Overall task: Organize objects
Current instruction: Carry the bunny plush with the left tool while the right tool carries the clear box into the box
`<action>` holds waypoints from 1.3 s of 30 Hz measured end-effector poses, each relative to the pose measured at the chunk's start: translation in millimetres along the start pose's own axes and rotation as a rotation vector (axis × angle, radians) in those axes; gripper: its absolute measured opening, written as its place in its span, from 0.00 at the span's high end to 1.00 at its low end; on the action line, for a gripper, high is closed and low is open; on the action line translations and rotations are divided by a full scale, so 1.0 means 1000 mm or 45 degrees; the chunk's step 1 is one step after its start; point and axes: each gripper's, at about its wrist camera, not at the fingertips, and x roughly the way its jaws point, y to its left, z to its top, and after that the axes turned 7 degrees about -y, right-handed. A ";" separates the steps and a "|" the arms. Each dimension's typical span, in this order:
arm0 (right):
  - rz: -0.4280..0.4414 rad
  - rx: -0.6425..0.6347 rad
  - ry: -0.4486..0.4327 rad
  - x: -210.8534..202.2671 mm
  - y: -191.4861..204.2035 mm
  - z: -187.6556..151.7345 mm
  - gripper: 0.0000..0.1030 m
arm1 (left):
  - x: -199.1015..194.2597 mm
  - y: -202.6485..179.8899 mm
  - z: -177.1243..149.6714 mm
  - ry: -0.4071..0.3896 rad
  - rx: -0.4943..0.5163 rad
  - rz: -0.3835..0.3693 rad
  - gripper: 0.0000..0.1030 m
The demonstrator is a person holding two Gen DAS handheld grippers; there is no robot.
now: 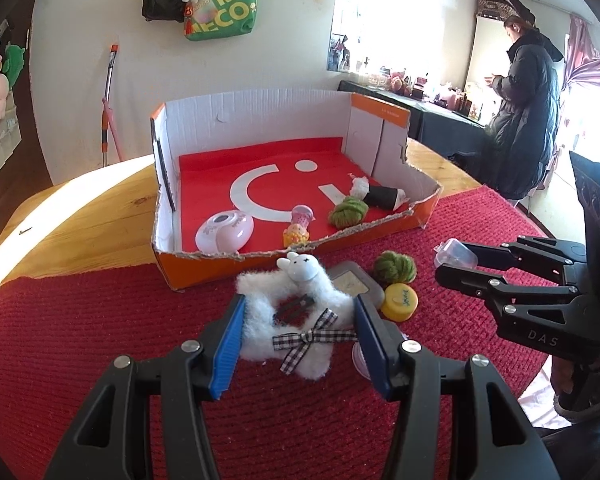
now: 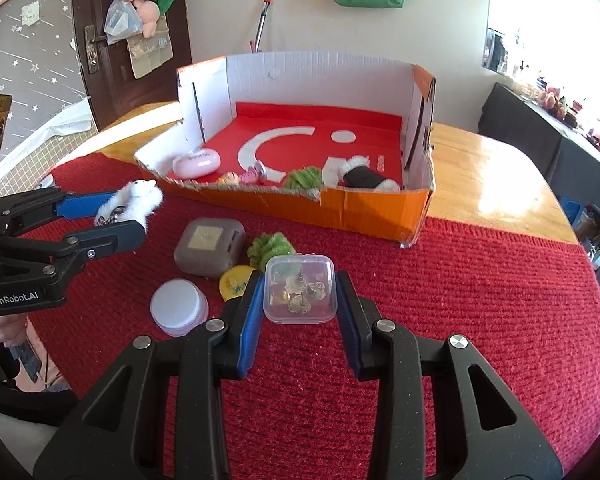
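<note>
My left gripper (image 1: 300,312) is shut on a fluffy white rabbit hair ornament (image 1: 296,320) with a checked bow, just above the red mat; it also shows in the right wrist view (image 2: 134,200). My right gripper (image 2: 300,294) is shut on a small clear plastic box (image 2: 300,290) with metal bits inside, held over the mat; it shows at the right of the left wrist view (image 1: 456,254). The orange cardboard box (image 1: 300,258) with a red floor stands behind, holding a pink case (image 1: 224,230), a small pink toy (image 1: 298,226), a green yarn ball (image 1: 348,210) and a black-and-white item (image 1: 380,196).
On the red mat (image 2: 480,300) lie a grey square case (image 2: 210,248), a green yarn ball (image 2: 270,248), a yellow cap (image 2: 236,282) and a white lid (image 2: 179,307). The wooden table (image 2: 488,176) extends behind. A person in a dark coat (image 1: 528,108) stands at the far right.
</note>
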 end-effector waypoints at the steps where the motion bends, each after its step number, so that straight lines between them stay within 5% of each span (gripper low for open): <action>1: 0.013 0.004 -0.009 -0.002 0.000 0.003 0.68 | -0.002 0.001 0.003 -0.007 -0.003 -0.005 0.46; 17: 0.088 -0.075 -0.036 0.029 -0.016 0.095 0.68 | 0.034 0.017 0.079 -0.004 0.019 -0.113 0.46; 39: 0.175 -0.160 0.364 0.149 -0.028 0.116 0.68 | 0.157 0.048 0.097 0.341 -0.007 -0.148 0.46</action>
